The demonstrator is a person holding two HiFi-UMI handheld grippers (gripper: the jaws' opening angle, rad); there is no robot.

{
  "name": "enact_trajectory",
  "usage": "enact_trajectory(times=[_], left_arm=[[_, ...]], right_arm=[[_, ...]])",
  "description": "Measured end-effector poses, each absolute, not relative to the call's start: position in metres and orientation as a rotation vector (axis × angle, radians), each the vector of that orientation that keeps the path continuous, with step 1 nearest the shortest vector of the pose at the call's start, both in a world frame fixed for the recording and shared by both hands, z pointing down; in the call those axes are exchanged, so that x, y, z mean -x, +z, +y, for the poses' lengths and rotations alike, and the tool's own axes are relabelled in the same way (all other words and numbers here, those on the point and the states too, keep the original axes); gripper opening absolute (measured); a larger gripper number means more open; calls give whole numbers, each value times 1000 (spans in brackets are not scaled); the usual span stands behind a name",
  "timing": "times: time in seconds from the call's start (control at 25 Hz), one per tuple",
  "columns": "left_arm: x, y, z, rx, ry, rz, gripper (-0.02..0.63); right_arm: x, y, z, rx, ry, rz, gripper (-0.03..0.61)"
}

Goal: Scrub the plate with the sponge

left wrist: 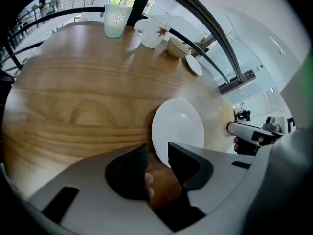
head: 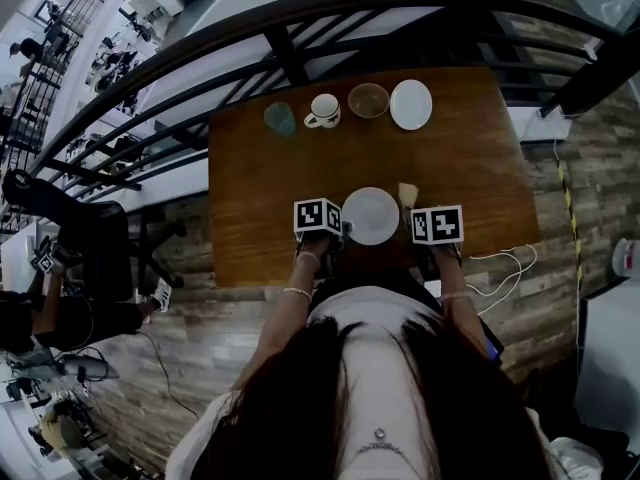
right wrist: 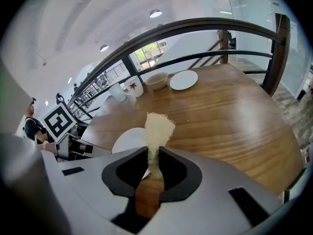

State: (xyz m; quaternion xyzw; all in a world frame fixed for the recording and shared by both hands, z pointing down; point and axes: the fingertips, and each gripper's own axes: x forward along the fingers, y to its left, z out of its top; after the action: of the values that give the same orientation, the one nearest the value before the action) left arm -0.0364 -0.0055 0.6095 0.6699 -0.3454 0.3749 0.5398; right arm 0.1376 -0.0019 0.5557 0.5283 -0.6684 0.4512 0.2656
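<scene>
A white plate (head: 370, 215) lies flat on the wooden table (head: 260, 198) near its front edge. My left gripper (head: 343, 231) is at the plate's left rim. In the left gripper view the plate (left wrist: 178, 126) lies just beyond the jaws, its near rim showing in the gap of the gripper (left wrist: 157, 153), and the pads stand apart from it. My right gripper (head: 413, 220) sits to the right of the plate, shut on a pale mesh sponge (right wrist: 158, 129) that sticks up out of the jaws (right wrist: 152, 155). The sponge (head: 407, 195) hangs beside the plate's right rim.
Along the table's far edge stand a frosted glass (head: 280, 119), a white mug (head: 323, 111), a small bowl (head: 368, 100) and a second white plate (head: 411, 104). A dark railing (head: 300, 28) runs behind the table. Cables (head: 505, 263) lie on the floor at the right.
</scene>
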Motion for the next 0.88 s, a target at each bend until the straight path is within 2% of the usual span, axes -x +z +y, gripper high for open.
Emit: enact_trajectory(times=[0.88], left_arm=[[27, 530, -17, -1860, 701, -1050, 107]], right_arm=[[-158, 532, -2, -1525, 1014, -1853, 86]])
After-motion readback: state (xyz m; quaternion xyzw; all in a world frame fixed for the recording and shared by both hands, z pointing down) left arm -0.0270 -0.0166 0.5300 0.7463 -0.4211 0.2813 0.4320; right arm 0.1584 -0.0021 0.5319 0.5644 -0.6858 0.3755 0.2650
